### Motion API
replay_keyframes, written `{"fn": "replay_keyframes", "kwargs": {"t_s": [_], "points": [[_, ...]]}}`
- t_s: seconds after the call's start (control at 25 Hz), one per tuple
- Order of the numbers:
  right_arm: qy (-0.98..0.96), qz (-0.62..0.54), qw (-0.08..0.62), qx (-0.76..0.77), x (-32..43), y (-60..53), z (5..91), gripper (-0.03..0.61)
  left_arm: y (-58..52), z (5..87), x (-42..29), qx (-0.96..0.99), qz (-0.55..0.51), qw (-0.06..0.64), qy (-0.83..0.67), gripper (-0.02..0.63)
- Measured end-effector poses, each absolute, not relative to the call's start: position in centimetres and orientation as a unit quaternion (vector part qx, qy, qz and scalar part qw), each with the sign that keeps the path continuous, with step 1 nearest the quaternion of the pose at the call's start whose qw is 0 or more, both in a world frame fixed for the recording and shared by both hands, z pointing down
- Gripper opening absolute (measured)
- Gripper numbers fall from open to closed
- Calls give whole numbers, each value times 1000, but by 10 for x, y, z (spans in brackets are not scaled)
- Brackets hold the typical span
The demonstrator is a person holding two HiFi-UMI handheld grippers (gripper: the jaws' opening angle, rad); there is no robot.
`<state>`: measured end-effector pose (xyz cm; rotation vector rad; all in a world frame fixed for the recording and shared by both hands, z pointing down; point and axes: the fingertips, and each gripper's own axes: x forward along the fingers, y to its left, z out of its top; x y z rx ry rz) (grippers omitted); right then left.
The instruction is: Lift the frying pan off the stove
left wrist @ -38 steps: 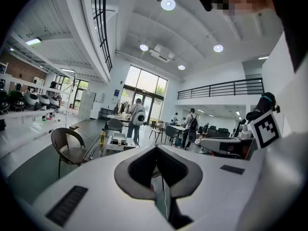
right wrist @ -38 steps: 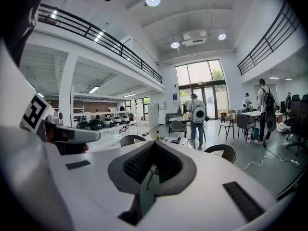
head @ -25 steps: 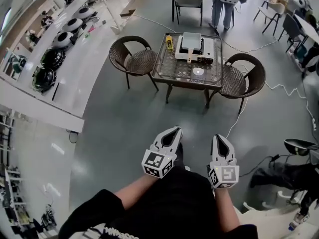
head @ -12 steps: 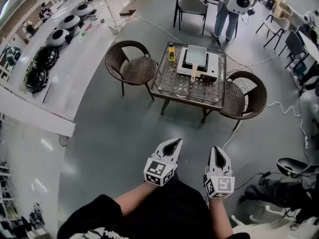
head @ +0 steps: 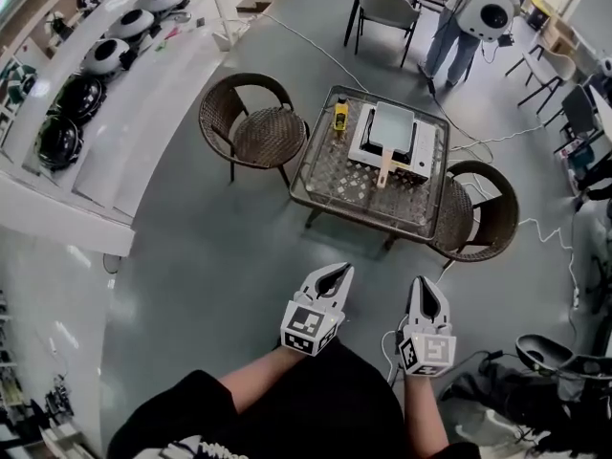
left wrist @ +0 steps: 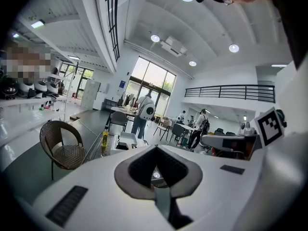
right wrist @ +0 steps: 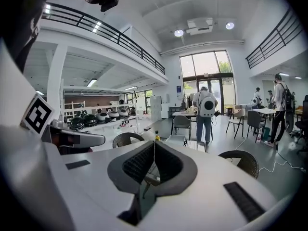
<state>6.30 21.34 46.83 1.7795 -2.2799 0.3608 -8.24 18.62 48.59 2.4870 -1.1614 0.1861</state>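
Upper centre of the head view: square pale-grey frying pan [head: 394, 124] with a light wooden handle, seated on a white boxy stove [head: 424, 153]. The stove stands on a glass-topped, dark-framed rectangular table [head: 332, 175]. A slim yellow bottle [head: 339, 116] stands upright near the table's far left corner. Flanking the table: left wicker chair [head: 253, 127] and right wicker chair [head: 478, 208], both round-backed, brown and woven. A smooth, glossy grey floor [head: 220, 256] lies open between table and grippers. Lower centre: white left gripper [head: 334, 272] and white right gripper [head: 424, 283], both well short of the table, jaws pressed together on nothing.
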Motion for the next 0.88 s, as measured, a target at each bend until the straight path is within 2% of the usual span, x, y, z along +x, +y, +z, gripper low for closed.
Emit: {"fn": "replay_keyframes", "kwargs": {"t_s": [0.48, 0.88], "points": [[-774, 121, 128, 608, 56, 126, 461, 31, 87, 475, -76, 895, 86, 184, -396, 15], [-738, 127, 152, 645, 65, 76, 463, 31, 34, 485, -94, 891, 81, 203, -397, 15]]}}
